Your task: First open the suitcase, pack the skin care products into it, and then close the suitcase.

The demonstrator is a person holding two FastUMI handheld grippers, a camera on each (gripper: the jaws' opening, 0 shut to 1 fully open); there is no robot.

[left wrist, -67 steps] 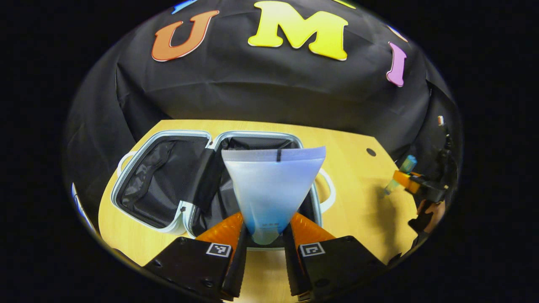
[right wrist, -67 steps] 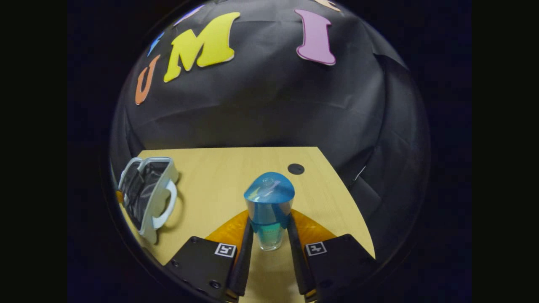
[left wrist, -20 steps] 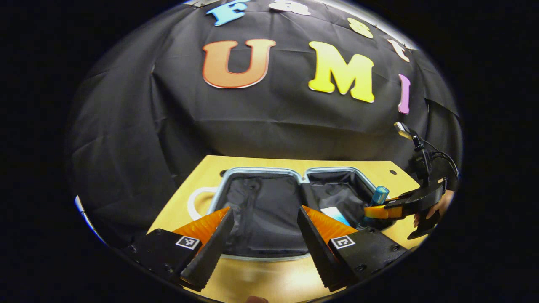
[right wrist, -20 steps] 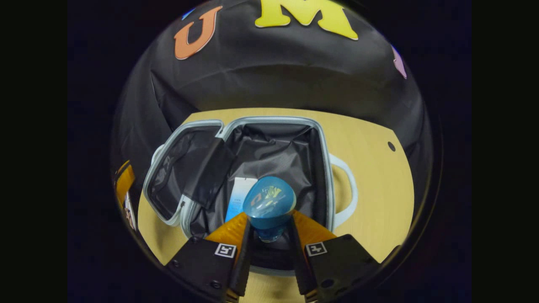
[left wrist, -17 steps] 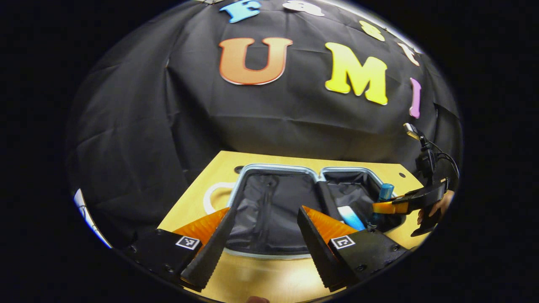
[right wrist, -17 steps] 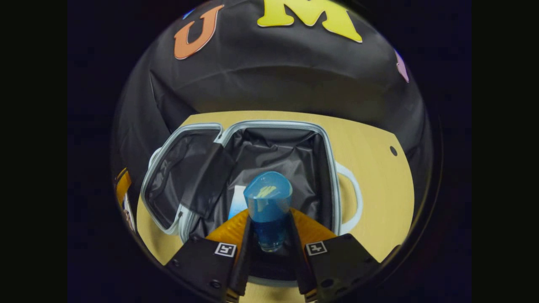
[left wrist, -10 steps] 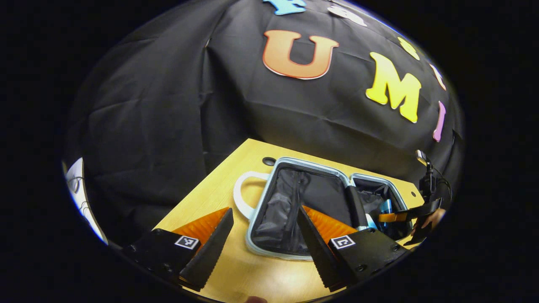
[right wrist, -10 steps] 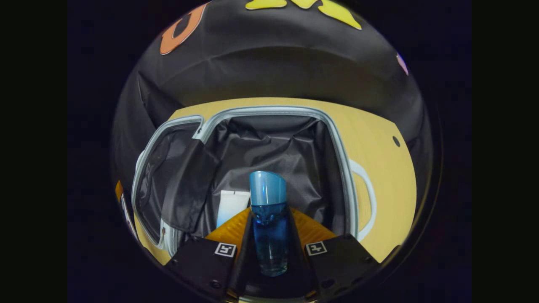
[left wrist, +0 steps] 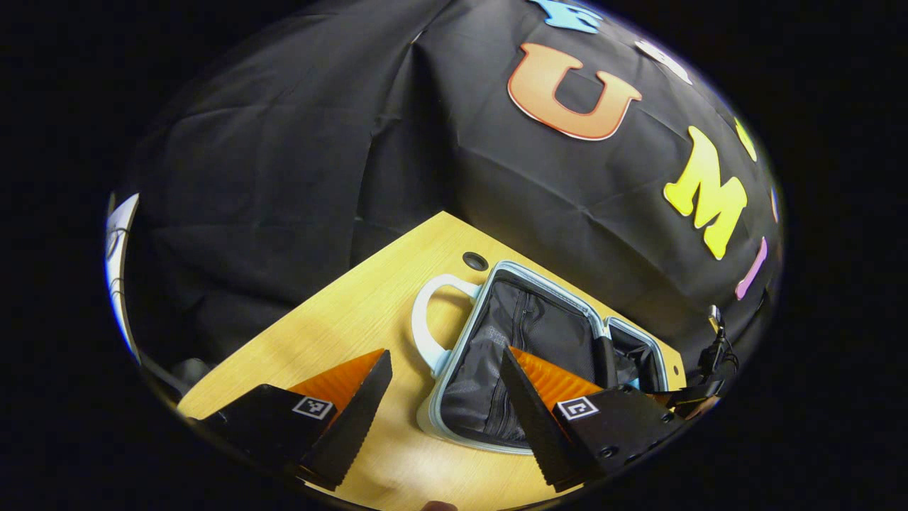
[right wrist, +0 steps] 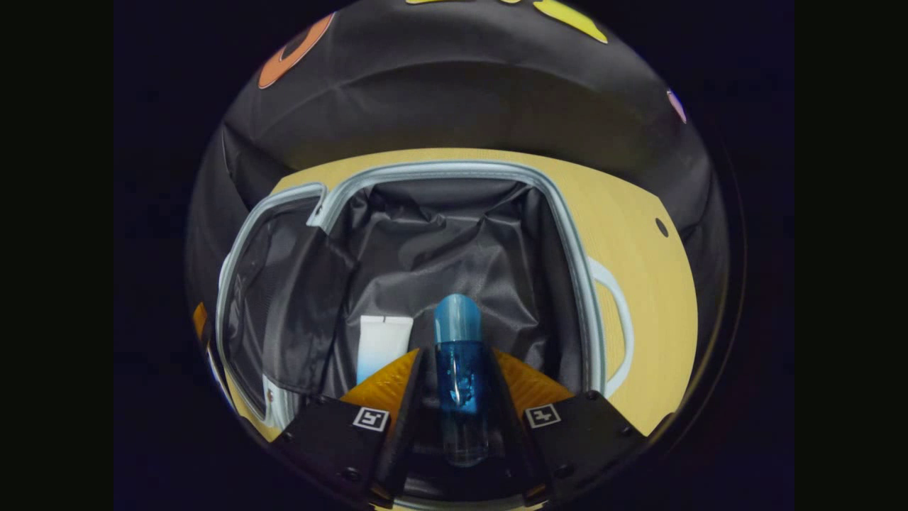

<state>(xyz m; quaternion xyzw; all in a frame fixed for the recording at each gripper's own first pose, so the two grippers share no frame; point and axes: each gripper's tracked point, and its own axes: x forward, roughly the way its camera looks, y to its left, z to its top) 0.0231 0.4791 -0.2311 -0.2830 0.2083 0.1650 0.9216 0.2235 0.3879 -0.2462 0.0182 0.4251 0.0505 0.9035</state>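
- Right gripper view: I am packing, with the suitcase (right wrist: 567,234) lying open on the desk (right wrist: 638,227) and my right tongs (right wrist: 454,369) reaching into its deeper half.
- The right tongs are clamped on a blue bottle (right wrist: 460,369), one finger pressing each side of its body, the rounded cap pointing forward over the dark lining.
- A white-and-blue tube (right wrist: 379,344) is lying on the lining just to the left of the bottle, so one product is already inside.
- In the left gripper view, my left tongs (left wrist: 443,394) are standing wide apart and holding nothing, hovering over the desk (left wrist: 340,333) beside the suitcase's white handle (left wrist: 425,326) and near the rim of the mesh-lined half (left wrist: 511,348).
- I judge the bottle to be low enough that the next move is to spread the right tongs, letting it settle beside the tube, then draw them back clear of the rim.
- After that, closing calls for folding one half over the other; the left tongs are sitting well placed for that.
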